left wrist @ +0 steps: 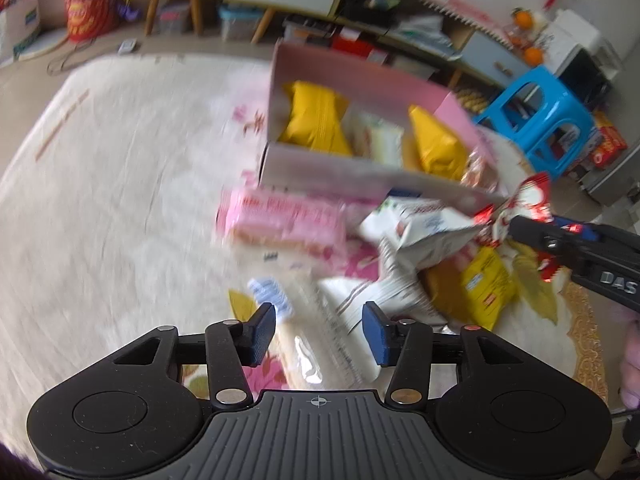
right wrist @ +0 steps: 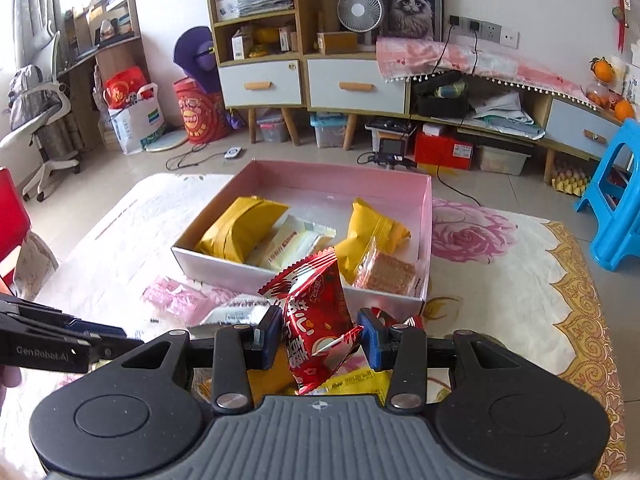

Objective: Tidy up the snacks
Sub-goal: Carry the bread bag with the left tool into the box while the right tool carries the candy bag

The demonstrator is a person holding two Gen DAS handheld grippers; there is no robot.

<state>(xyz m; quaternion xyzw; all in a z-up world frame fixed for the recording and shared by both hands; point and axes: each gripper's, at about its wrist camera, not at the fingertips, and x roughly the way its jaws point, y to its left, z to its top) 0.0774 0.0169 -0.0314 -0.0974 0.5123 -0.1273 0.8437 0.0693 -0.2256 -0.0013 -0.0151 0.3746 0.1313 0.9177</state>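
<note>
A pink open box point(right wrist: 424, 216) sits on a floral mat and holds two yellow packets point(right wrist: 240, 232), a cream packet point(right wrist: 292, 244) and a clear-wrapped biscuit point(right wrist: 384, 272). My right gripper point(right wrist: 318, 336) is shut on a red snack packet point(right wrist: 316, 312), held just in front of the box's near wall. It also shows in the left wrist view point(left wrist: 516, 208). My left gripper point(left wrist: 319, 330) is open and empty, hovering over a pile of loose snacks: a pink packet point(left wrist: 280, 224), white packets point(left wrist: 420, 232) and a yellow packet point(left wrist: 484, 284).
The floral mat point(right wrist: 500, 280) covers a tiled floor. A blue plastic stool point(right wrist: 616, 200) stands at the right. Cabinets with drawers point(right wrist: 304, 84), storage bins and cables line the back wall. An office chair point(right wrist: 36, 120) is at the far left.
</note>
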